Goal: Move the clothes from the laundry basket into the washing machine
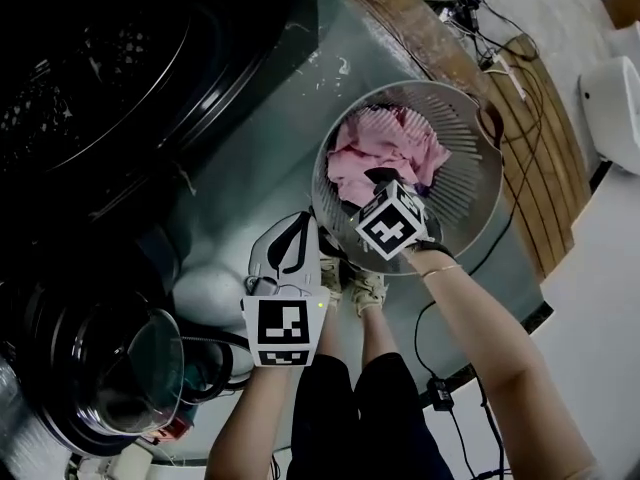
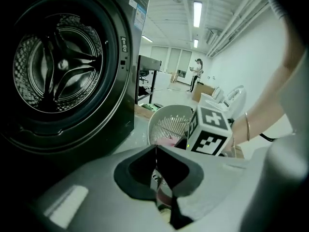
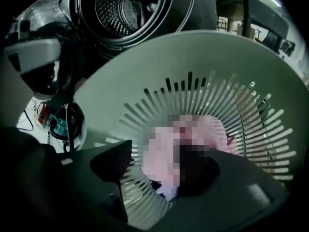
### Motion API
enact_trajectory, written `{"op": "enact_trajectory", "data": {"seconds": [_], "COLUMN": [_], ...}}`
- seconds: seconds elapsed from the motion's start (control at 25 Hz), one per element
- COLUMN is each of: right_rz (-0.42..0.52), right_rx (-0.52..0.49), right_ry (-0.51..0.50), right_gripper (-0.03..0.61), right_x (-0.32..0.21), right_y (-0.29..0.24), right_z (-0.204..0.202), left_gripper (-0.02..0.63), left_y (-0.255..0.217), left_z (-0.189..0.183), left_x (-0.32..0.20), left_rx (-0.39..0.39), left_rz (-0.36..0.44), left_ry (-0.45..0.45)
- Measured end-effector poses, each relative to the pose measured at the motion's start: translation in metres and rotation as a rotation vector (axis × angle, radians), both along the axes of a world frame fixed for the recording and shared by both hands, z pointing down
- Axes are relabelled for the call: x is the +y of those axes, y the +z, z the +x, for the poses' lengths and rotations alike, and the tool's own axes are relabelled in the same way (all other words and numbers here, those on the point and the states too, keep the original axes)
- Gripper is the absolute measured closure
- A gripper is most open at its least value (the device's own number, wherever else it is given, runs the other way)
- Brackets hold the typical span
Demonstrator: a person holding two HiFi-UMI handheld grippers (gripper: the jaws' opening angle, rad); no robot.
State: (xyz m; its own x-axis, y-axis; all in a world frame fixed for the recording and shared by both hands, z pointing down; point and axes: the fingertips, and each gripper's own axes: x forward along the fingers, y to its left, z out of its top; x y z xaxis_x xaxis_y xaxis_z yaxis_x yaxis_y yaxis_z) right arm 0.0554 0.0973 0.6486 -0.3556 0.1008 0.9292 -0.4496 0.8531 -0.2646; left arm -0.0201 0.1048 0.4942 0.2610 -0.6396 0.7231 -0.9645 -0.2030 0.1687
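A round white slatted laundry basket (image 1: pixel 470 173) (image 2: pixel 166 122) (image 3: pixel 193 66) stands on the floor and holds pink clothes (image 1: pixel 385 148) (image 2: pixel 166 141) (image 3: pixel 161 153), with something dark among them. My right gripper (image 1: pixel 385 190) (image 3: pixel 159 175) hangs just above the pile inside the basket, jaws open and nothing between them. My left gripper (image 1: pixel 298 230) (image 2: pixel 155 153) is beside the basket, closer to the washing machine (image 1: pixel 90 78) (image 2: pixel 58 66) (image 3: pixel 120 8). Its pads meet and it holds nothing. The dark machine's drum is open, and its glass door (image 1: pixel 110 368) is swung out.
The person's shoes (image 1: pixel 365 288) stand between basket and door. Cables (image 1: pixel 500 58) run along a wooden strip (image 1: pixel 540 148) behind the basket. A white object (image 1: pixel 612 98) sits at the far right. A person (image 2: pixel 197 74) stands far off in the room.
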Motion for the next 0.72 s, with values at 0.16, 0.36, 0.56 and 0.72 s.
{"op": "enact_trajectory", "data": {"seconds": [0.16, 0.36, 0.56, 0.72], "right_rz": [0.001, -0.028, -0.069, -0.046], "right_rx": [0.091, 0.190, 0.047, -0.145], "right_ry": [-0.046, 0.008, 0.195, 0.311], "right_gripper": [0.255, 0.490, 0.543, 0.543], "right_x": [-0.009, -0.009, -0.009, -0.019], "right_y": [0.042, 0.067, 0.039, -0.024], "right_z": [0.010, 0.031, 0.032, 0.028], "left_gripper": [0.614, 0.612, 0.581, 0.456], "left_y": [0.007, 0.010, 0.012, 0.007], "left_z": [-0.004, -0.005, 0.000, 0.014], "left_x": [-0.007, -0.013, -0.007, -0.006], "left_rx": [0.012, 0.013, 0.047, 0.089], "left_rz": [0.028, 0.079, 0.058, 0.007], "left_ry": [-0.020, -0.059, -0.060, -0.021]}}
